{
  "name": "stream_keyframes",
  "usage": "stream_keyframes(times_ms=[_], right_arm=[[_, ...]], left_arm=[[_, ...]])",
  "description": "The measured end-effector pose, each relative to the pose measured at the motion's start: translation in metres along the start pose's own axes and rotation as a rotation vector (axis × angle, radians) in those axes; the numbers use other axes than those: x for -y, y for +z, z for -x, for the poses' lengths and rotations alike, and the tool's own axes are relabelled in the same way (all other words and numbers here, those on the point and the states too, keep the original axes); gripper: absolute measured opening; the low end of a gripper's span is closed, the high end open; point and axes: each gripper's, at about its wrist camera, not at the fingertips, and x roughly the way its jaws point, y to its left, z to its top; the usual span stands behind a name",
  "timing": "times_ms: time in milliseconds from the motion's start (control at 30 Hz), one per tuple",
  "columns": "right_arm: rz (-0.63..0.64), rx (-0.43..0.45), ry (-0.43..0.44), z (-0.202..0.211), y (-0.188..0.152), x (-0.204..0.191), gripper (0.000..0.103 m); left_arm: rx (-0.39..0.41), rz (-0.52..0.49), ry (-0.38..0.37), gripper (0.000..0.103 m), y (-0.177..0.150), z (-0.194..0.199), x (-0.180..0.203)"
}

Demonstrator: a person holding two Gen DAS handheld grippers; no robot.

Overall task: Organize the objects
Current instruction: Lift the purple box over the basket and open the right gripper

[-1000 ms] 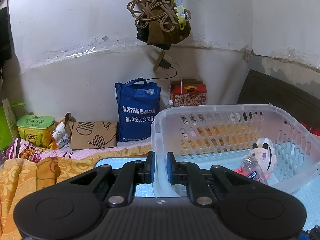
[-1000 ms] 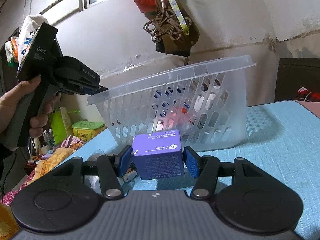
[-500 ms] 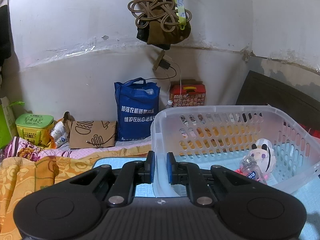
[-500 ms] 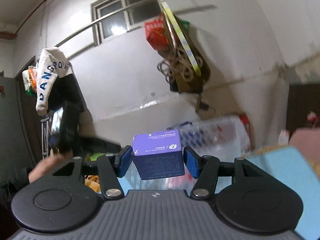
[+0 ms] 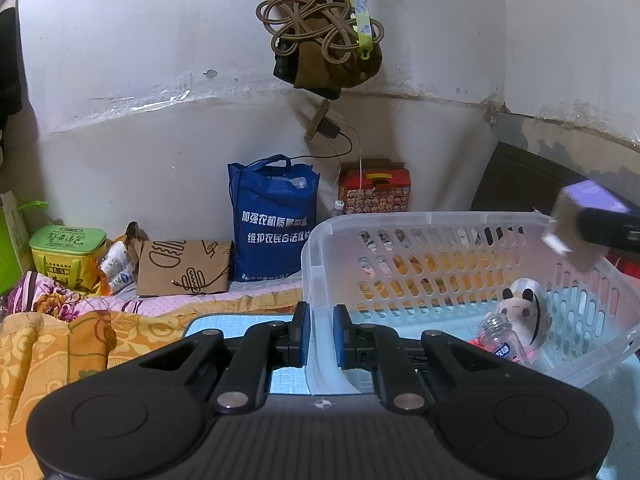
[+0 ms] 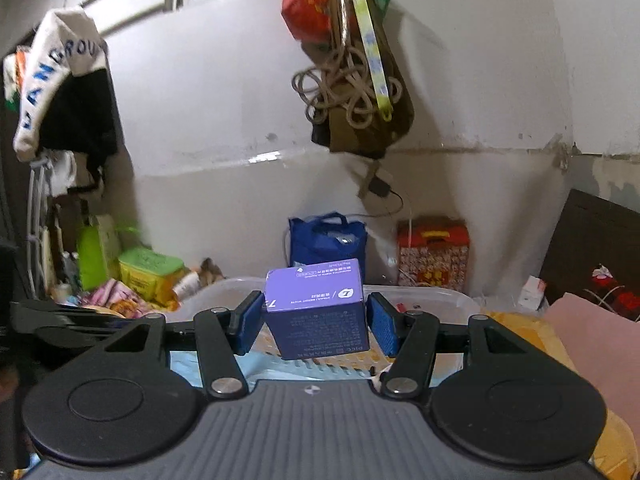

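Note:
My left gripper (image 5: 320,330) is shut on the near-left rim of a clear plastic basket (image 5: 440,224) that stands on a light blue mat. Inside the basket lie a panda doll (image 5: 520,304) and a small plastic bottle (image 5: 500,340). My right gripper (image 6: 316,320) is shut on a purple box (image 6: 316,308) and holds it in the air above the basket rim (image 6: 420,292). In the left wrist view the purple box (image 5: 584,196) shows blurred at the right edge, over the basket's far right corner.
A blue tote bag (image 5: 272,216), a red patterned box (image 5: 374,192), a brown paper bag (image 5: 184,268) and a green tin (image 5: 68,248) stand along the back wall. An orange blanket (image 5: 48,352) lies left. A bag with coiled cord (image 5: 324,36) hangs overhead.
My right gripper has lifted the purple box from the mat in front of the basket to above its rim. My left gripper has kept its hold on the basket rim.

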Motion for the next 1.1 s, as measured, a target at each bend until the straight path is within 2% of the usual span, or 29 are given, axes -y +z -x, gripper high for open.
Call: stream_keyframes(times_ms=[200,500,533,567,633,667,833,1100], right_arm=[[-0.040,-0.059,-0.010,-0.012,-0.004,0.012,0.060],[-0.021,-0.058,-0.029,-0.018,0.006,0.013,0.062],[-0.013,-0.077,-0.028,-0.021,0.007,0.013,0.071],[-0.011,-0.108,-0.031,-0.027,0.008,0.013,0.085],[-0.018,-0.084,-0.089,-0.027,0.007,0.013,0.099],[-0.014,-0.065,-0.105,-0.024,0.007,0.012,0.103],[-0.070,-0.021,-0.087,0.003,-0.004,0.015,0.103],[-0.062,0.061,-0.065,0.060,-0.039,0.001,0.103]], left_arm=[[0.000,0.001,-0.006,0.016,0.000,-0.001,-0.001],[0.000,0.000,-0.002,0.016,-0.001,-0.001,0.000],[0.000,-0.001,-0.001,0.016,-0.001,-0.001,0.000],[0.000,0.001,-0.002,0.016,-0.001,-0.001,0.000],[-0.001,0.003,-0.004,0.016,-0.001,0.000,0.000],[0.000,0.002,-0.003,0.016,-0.001,0.000,0.000],[0.001,-0.003,0.000,0.016,-0.002,0.000,0.000],[0.001,-0.004,0.001,0.016,-0.002,-0.001,0.000]])
